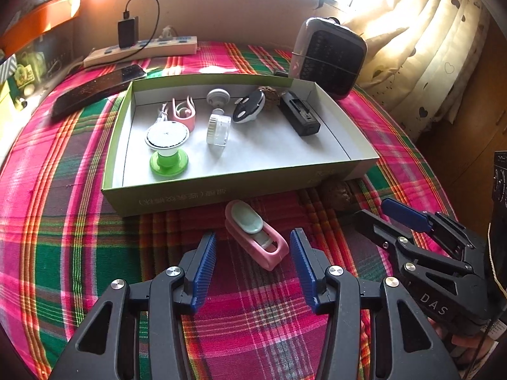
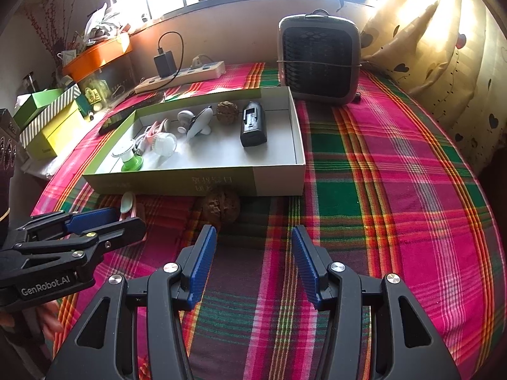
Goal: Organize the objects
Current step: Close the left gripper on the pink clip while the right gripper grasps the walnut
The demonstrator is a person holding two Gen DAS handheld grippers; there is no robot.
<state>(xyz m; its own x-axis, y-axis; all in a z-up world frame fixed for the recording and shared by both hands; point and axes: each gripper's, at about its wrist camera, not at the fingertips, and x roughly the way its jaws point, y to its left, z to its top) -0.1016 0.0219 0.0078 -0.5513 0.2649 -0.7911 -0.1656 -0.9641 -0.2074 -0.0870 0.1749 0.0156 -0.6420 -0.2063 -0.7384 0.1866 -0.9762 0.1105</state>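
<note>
A pink clip with a pale green insert (image 1: 256,237) lies on the plaid cloth just in front of a shallow green box (image 1: 240,186). My left gripper (image 1: 253,240) is open, and the clip's near end sits between its blue pads without touching them. A brown walnut (image 2: 221,209) rests against the box's front wall (image 2: 190,183). Just short of the walnut my right gripper (image 2: 253,234) stands open and empty. The box holds a green-footed knob (image 1: 168,158), a second pink clip (image 1: 183,112), a clear jar (image 1: 218,129), a black-and-white whale (image 1: 248,107), another walnut (image 1: 269,96) and a black block (image 1: 299,114).
A dark fan heater (image 2: 320,60) stands behind the box's right end. At the back left, a power strip (image 1: 142,50) with a charger lies behind a black phone (image 1: 95,90). Green and yellow cartons (image 2: 47,120) crowd the left edge. A curtain (image 2: 443,63) hangs on the right.
</note>
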